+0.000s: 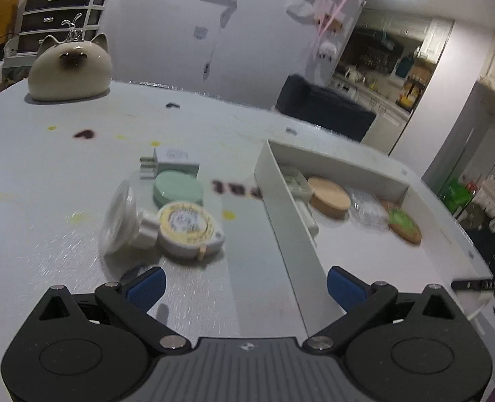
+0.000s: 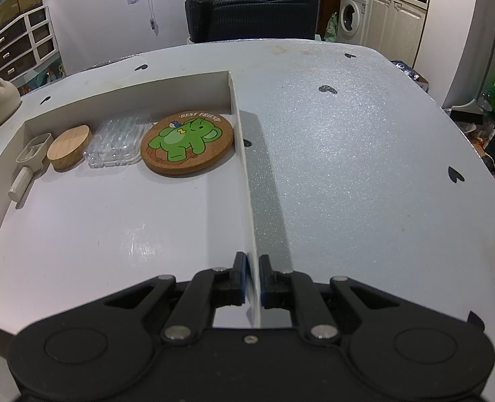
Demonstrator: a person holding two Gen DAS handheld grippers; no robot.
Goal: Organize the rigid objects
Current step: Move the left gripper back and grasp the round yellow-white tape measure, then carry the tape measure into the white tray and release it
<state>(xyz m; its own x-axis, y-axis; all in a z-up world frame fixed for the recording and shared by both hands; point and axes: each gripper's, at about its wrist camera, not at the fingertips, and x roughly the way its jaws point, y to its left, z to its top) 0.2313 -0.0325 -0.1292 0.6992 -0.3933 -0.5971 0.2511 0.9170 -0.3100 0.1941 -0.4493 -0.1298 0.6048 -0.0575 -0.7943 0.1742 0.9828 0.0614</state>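
Coaster writing: the cork coaster (image 2: 187, 143) reads "BEST FRIEND" above a green elephant; it lies at the tray's far wall, at 11 o'clock from the right gripper.
Table writing: dark letters (image 1: 235, 188) sit beside the tray's left wall, too blurred to read.
Right gripper (image 2: 253, 266): pads pinched on the thin right wall of the white tray (image 2: 244, 167) (one pad inside, one outside).
Left gripper (image 1: 245, 284): jaws wide apart, nothing between them, over bare table (image 1: 46, 174).
Loose items: yellow-faced round case (image 1: 188, 229), clear-headed white piece (image 1: 123, 221), green disc (image 1: 177, 188), at 11 o'clock from the left gripper.
Tray contents: wooden lid (image 2: 69, 146), clear plastic dish (image 2: 120, 142), beige scoop (image 2: 33, 154), all along the far wall.
Open room: the tray's near half is bare.
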